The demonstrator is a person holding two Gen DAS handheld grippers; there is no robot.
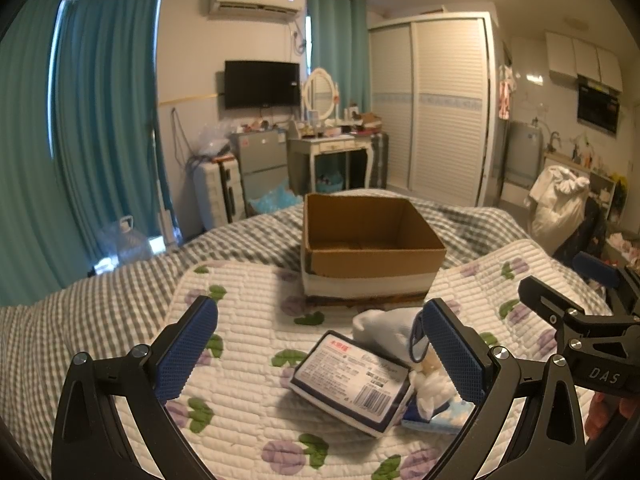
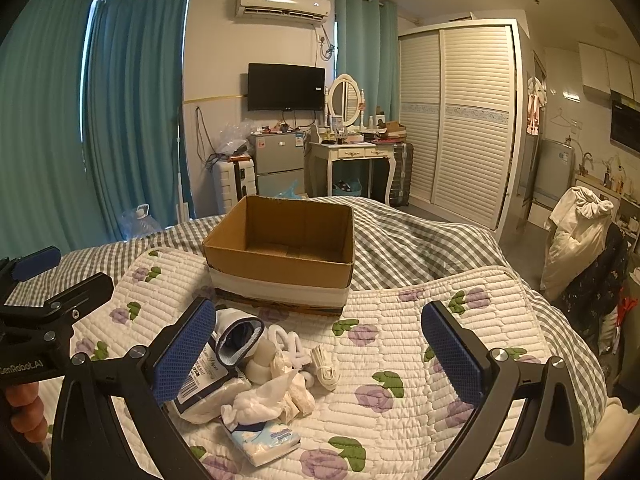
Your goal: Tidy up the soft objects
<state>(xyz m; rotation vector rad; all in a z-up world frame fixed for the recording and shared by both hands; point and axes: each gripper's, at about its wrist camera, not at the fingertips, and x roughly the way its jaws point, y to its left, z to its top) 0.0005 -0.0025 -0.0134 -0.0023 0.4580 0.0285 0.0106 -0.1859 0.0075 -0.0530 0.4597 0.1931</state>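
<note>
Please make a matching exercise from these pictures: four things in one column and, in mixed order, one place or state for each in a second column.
1. cardboard box
2. tissue pack
3. left gripper
4. rolled sock

a. open, holding nothing
b. nearest edge of the pile
c. empty, behind the pile
d. lies just in front of the box

Pairs: 1-c, 2-b, 3-a, 4-d

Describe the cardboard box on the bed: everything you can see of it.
The cardboard box is brown corrugated card, open-topped, upright and apparently empty, its bare floor showing. A broad white band wraps its lower walls, with a darker strip beneath. It sits on the bed, straddling the floral quilt and checked blanket, beyond the pile of soft items. Neither tool touches it.
</note>
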